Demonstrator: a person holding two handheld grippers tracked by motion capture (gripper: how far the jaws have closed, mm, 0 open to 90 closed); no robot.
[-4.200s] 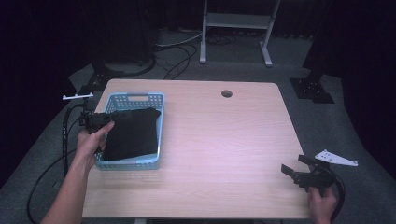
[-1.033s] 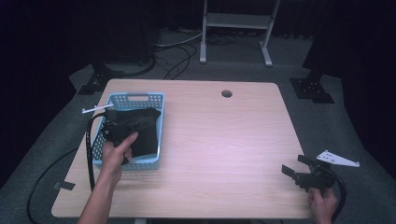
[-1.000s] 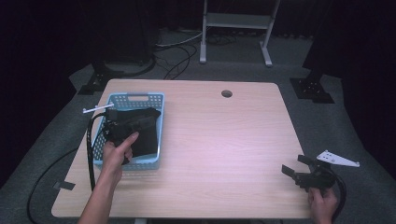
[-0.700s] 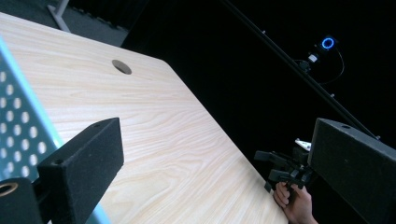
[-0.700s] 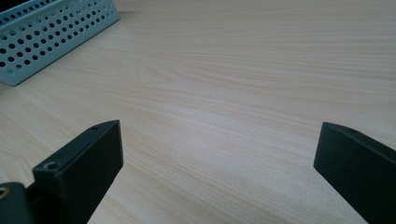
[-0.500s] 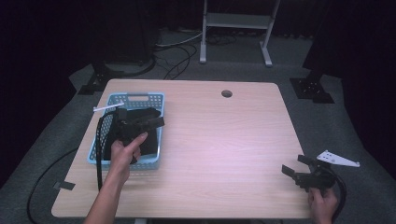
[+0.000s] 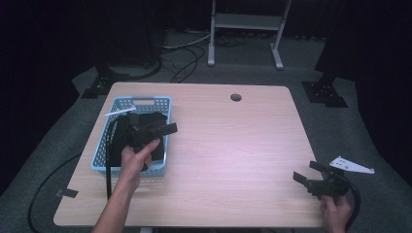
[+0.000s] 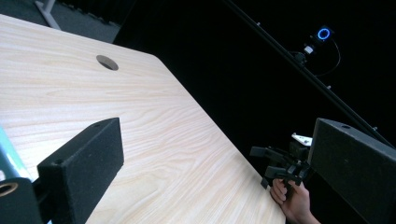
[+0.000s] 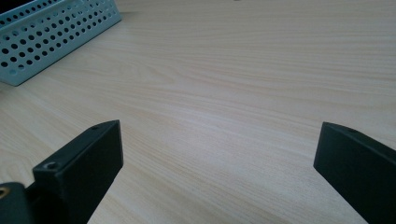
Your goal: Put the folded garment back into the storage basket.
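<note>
Left gripper point(image 7: 163, 129) jaws spread wide, nothing between them; in the left gripper view only bare light wooden tabletop point(image 8: 140, 121) shows between the pads. The person's left hand point(image 7: 137, 154) holds it raised over the pale blue perforated plastic basket point(image 7: 99, 158), jaws pointing across the table toward the right gripper point(image 7: 311, 174), probably so the camera clears the basket rim. Just behind and under those jaws, the black folded cloth point(image 7: 154, 118) lies inside the basket, not gripped, apart from the pads. Black cable point(image 7: 109, 160) hangs from the gripper over the basket's near wall.

Right gripper jaws also wide open, empty, parked low at the near right corner of the table, well apart from the basket; it looks idle, waiting. Its view looks across at the basket's wall point(image 9: 51, 35).
</note>
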